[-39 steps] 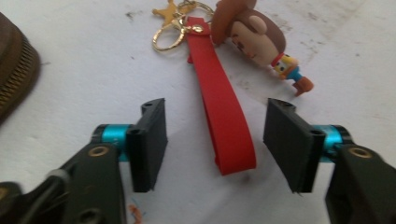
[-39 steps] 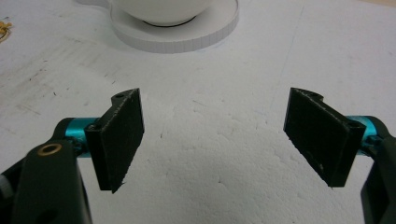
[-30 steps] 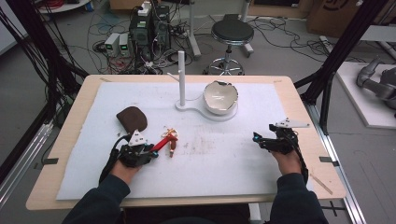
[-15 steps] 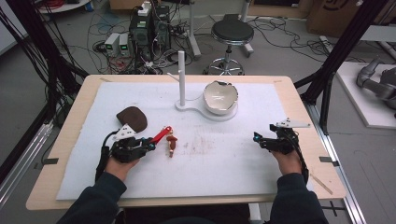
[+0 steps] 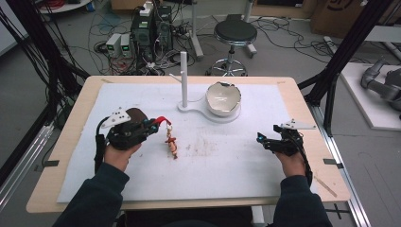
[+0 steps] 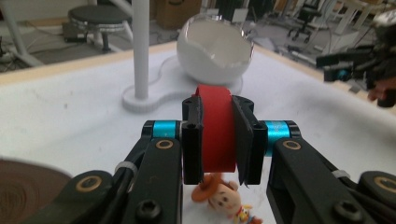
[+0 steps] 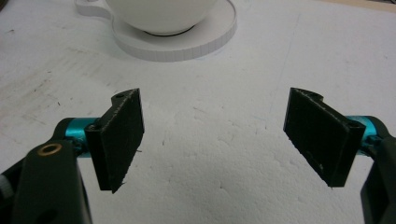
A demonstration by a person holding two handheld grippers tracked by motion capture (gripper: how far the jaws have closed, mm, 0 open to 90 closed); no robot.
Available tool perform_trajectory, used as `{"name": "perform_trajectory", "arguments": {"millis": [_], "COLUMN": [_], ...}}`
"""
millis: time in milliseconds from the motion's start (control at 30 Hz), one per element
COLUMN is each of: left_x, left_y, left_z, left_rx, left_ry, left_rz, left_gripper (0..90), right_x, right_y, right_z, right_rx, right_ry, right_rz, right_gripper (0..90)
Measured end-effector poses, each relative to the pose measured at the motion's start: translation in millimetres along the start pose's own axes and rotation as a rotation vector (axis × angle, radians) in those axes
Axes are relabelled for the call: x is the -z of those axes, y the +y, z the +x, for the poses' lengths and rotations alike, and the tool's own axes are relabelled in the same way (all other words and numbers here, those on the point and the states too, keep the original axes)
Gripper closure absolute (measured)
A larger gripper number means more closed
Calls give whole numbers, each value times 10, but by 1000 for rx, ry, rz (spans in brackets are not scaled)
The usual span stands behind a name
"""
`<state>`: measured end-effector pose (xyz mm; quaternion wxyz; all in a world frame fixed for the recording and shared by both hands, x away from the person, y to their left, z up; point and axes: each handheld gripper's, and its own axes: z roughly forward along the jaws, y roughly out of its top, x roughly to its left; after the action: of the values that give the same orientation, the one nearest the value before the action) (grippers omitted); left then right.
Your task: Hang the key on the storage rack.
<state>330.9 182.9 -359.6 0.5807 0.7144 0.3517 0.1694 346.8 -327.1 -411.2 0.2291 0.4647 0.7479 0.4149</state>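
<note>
While the left gripper (image 6: 218,140) pinches a red strap (image 6: 215,128), a small toy figure (image 5: 172,144) dangles from it over the tabletop (image 5: 227,165). The right gripper (image 7: 215,140) rests with its jaws wide apart, holding nothing.

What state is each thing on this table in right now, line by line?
left gripper: shut on the red strap
red strap: pinched between the jaws, lifted
toy figure: dangling from the strap, lower end at the table
right gripper: open, holding nothing
white bowl: upright on its stand, rim jagged
white post: upright
brown disc: lying flat, partly hidden by the left gripper
</note>
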Motion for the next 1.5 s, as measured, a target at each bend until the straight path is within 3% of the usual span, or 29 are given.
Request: {"name": "perform_trajectory", "arguments": {"millis": [33, 100, 267, 400, 433, 533, 600, 700, 833, 1167, 1333, 1500], "left_x": [0, 7, -7, -66, -66, -120, -140, -192, -250, -521, -605, -658], "left_y": [0, 198, 434, 709, 709, 939, 1007, 1179, 1281, 1453, 1449, 1440], "left_z": [0, -13, -12, 38, 38, 82, 85, 53, 24, 77, 126, 152], "left_rx": [0, -8, -17, 4, 4, 15, 15, 0, -9, 3, 11, 16], "left_ry": [0, -7, -16, -30, -30, -41, -44, -44, -35, 42, 97, 108], "left_rz": [0, -35, -70, -111, -111, -128, -130, -133, -128, -113, -98, -91], "left_gripper": [747, 748, 748, 748, 748, 748, 748, 748, 748, 748, 747, 747], "right_x": [0, 5, 2, 10, 10, 6, 7, 9, 8, 11, 19, 21], "right_y": [0, 3, 4, 12, 13, 13, 13, 13, 13, 15, 11, 5], "right_z": [0, 3, 3, 2, 2, 1, 0, -2, -1, -2, -11, -17], "right_rx": [0, -1, -4, -7, -8, -9, -10, -12, -12, -16, -14, -17], "right_ry": [0, 0, -1, 0, 1, 0, 0, 1, 2, 6, 7, 9], "right_rz": [0, -5, -4, -14, -14, -14, -14, -12, -13, -15, -19, -18], "right_gripper": [203, 203, 203, 203, 203, 203, 203, 203, 203, 203, 203, 203]}}
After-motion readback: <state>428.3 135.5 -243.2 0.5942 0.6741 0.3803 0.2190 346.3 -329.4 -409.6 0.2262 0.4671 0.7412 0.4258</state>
